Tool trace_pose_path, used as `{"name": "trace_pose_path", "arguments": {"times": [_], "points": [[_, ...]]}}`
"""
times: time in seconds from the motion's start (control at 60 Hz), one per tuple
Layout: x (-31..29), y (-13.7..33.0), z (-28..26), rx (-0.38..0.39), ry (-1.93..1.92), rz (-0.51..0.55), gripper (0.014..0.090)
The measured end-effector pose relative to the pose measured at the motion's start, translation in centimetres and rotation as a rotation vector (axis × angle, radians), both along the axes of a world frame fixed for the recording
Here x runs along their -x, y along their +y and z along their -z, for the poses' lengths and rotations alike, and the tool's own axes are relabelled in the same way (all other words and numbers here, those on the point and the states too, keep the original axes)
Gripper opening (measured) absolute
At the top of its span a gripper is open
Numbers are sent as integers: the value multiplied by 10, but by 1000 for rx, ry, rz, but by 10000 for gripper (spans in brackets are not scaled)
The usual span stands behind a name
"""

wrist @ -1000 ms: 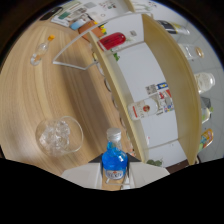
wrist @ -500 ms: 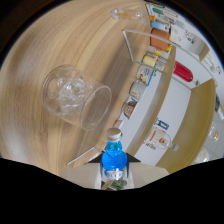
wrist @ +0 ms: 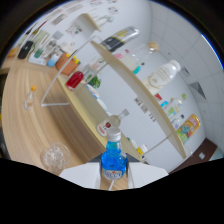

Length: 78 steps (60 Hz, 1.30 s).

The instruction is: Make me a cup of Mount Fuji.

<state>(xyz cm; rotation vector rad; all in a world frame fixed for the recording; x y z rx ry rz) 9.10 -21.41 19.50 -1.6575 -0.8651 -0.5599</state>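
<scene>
The claw (wrist: 114, 172) is closed on a small bottle of blue liquid (wrist: 113, 159), both fingers pressing its sides at the bottom centre of the frame. The bottle stands upright along the claw's line, white cap (wrist: 113, 134) on top. The empty glass (wrist: 55, 156) sits on the wooden counter (wrist: 30, 120) at lower left, down and to the left of the bottle, near but apart. Pouring would probably mean swinging left and tipping the neck toward that glass.

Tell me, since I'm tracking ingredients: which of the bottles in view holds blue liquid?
The small bottle held between the hand-held gripper's fingers, with a pale cap. The others stand on the wall shelves beyond, none blue like it.
</scene>
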Motion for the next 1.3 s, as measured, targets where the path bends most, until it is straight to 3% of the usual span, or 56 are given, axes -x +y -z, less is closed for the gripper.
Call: {"name": "trace_pose_path", "arguments": {"times": [0.2,0.433,0.783,1.117,1.217,1.3], "points": [[-56,-16,-17,-25,562,168,364],[-147,-13,88,133,800,404,364],[-178,-4,176,344,816,481,367],[-179,-11,184,379,783,487,376],[-183,-18,182,375,784,529,442],[-188,-27,177,373,788,574,601]]}}
